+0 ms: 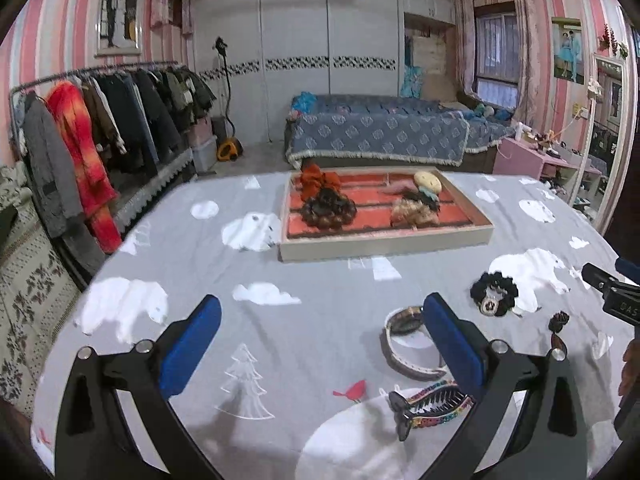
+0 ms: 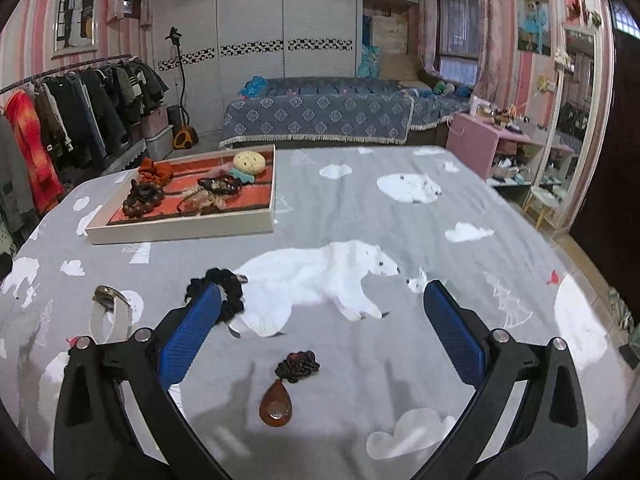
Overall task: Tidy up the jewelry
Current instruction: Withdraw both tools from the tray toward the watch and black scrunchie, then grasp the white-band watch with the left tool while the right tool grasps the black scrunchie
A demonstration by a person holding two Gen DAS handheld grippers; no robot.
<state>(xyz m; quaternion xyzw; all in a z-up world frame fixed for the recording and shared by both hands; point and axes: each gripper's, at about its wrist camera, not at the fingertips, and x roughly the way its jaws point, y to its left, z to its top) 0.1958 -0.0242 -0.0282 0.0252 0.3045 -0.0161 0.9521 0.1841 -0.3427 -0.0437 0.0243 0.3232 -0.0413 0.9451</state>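
Amber pendant (image 2: 276, 402) with its dark knot lies on the bed (image 2: 500, 240), between the wide-apart fingers of the right hand-held gripper (image 2: 322, 334). Best to lower straight, pinch the knot, then carry it to the tray (image 2: 180, 229). Left hand-held gripper (image 1: 320, 346) hangs spread and empty, beside the watch (image 1: 400, 340).

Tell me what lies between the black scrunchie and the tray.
Only bare bedsheet separates the black scrunchie from the tray, seen in the right wrist view.
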